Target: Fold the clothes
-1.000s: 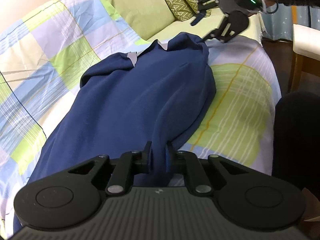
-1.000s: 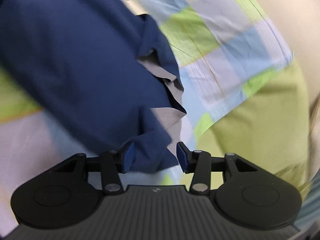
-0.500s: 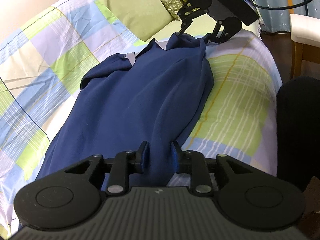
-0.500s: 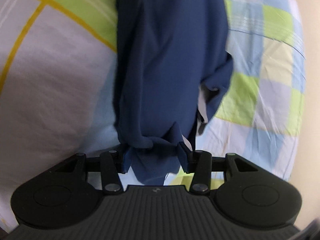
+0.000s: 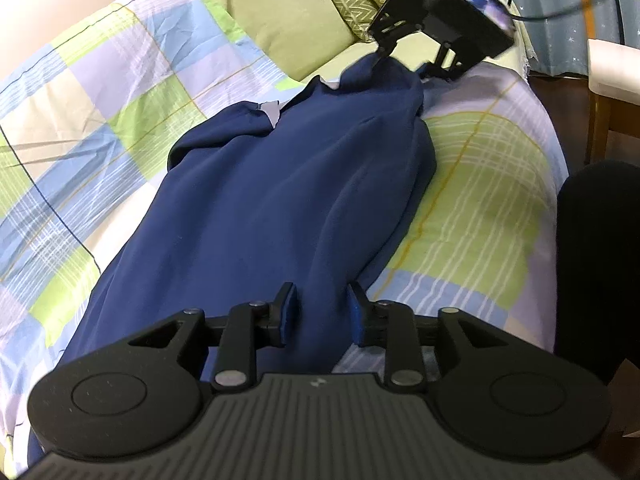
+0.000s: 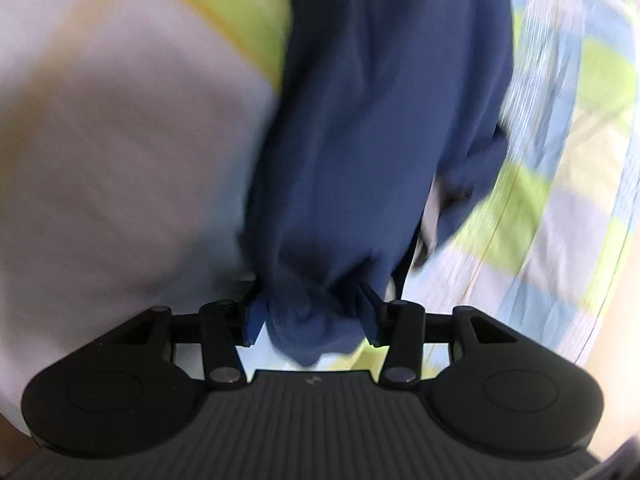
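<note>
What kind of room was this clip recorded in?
Most likely a bedroom: a bed with a checked cover, green pillows at its head, and a curtain beside it.

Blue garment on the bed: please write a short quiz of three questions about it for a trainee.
1. True or false: the blue garment lies on a checked bedspread.
2. The pillow behind it is: A green, B red, C white?
3. What sits between the right gripper pads?
Key: 1 true. 2 A. 3 The garment's bunched cloth; the jaws have just been closing on it.
</note>
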`<state>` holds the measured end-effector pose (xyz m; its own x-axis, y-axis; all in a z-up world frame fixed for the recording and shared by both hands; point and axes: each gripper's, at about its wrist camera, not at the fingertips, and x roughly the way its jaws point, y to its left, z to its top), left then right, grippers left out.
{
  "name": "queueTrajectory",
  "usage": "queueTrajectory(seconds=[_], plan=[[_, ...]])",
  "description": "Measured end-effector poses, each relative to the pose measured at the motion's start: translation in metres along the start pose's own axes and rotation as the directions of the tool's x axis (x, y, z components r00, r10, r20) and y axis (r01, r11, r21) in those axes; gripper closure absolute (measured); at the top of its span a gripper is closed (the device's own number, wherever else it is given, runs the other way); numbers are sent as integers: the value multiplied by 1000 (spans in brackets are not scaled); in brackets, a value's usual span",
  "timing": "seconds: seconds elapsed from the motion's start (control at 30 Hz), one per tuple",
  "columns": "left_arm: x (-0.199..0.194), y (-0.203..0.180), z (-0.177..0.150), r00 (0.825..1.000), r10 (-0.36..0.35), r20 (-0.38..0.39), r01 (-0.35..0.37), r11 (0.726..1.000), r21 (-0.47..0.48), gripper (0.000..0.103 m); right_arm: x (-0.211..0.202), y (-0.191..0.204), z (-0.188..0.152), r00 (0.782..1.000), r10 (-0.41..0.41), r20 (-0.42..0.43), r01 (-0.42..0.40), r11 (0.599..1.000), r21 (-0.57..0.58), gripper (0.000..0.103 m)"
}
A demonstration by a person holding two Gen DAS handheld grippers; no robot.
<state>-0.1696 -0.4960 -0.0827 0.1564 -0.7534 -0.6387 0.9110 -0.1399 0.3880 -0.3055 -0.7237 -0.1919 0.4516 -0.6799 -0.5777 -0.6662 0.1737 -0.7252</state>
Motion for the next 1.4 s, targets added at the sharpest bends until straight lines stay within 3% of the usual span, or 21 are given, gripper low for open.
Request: queueTrajectory(seconds=[0.03, 0.07, 0.13, 0.2, 0.3, 0.4, 0.47, 0.6, 0.73, 0.8, 0.9, 0.97, 1.03, 1.1, 1.2, 1.4], plan=[[1, 0, 0, 1000, -3, -5, 3, 1000, -2, 73, 7, -5, -6, 999, 29, -42, -27, 998, 57, 99], [2, 0, 1, 1000, -10, -11, 10, 1000, -6, 77, 11, -8, -10, 996, 60, -68, -52, 993, 110, 102], [3, 4, 4, 999, -27, -18, 27, 999, -19, 91, 5, -11, -18, 993, 102, -64, -86, 973, 214, 102], [-2, 10, 7, 999, -42, -15, 41, 999, -26, 93, -4, -12, -20, 994, 92, -51, -75, 962, 263, 102], [-29, 26, 13, 997, -72, 6, 72, 997, -22, 94, -23, -21, -25, 998, 44, -51, -23, 935, 355, 102], [-59, 31, 18, 996, -91, 24, 91, 996, 4, 94, -66, -25, -42, 998, 10, -69, 23, 882, 470, 102], [-80, 27, 17, 995, -102, 21, 102, 994, 26, 94, -91, -12, -42, 997, 19, -75, 22, 859, 511, 102], [-69, 0, 6, 993, -110, -52, 114, 991, 69, 89, -114, 24, -32, 996, 63, -57, -22, 841, 541, 102], [-68, -15, -2, 991, -108, -73, 115, 988, 105, 73, -104, 71, -20, 985, 152, -83, -86, 848, 524, 100], [-79, -2, -4, 989, -134, -56, 137, 990, 43, 73, -103, 70, -25, 984, 146, -104, -69, 843, 533, 88], [-99, 24, -7, 985, -171, -3, 171, 984, -58, 72, -116, 45, -41, 989, 105, -107, -13, 770, 638, 85], [-106, 38, -8, 991, -131, 10, 131, 988, -88, 72, -125, 21, -45, 995, 46, -85, 27, 717, 697, 84], [-108, 51, -9, 997, -71, 9, 71, 992, -107, 72, -132, -8, -41, 999, -27, -32, 42, 663, 748, 74], [-104, 62, -11, 1000, -21, 6, 21, 992, -124, 72, -125, -36, -24, 996, -78, 42, 18, 639, 769, 70], [-91, 74, -13, 999, 39, 3, -38, 989, -141, 72, -89, -68, 19, 978, -105, 182, -62, 683, 728, 71], [-55, 96, -22, 997, 70, -16, -72, 978, -195, 72, 1, -109, 67, 948, -67, 310, -144, 779, 610, 74]])
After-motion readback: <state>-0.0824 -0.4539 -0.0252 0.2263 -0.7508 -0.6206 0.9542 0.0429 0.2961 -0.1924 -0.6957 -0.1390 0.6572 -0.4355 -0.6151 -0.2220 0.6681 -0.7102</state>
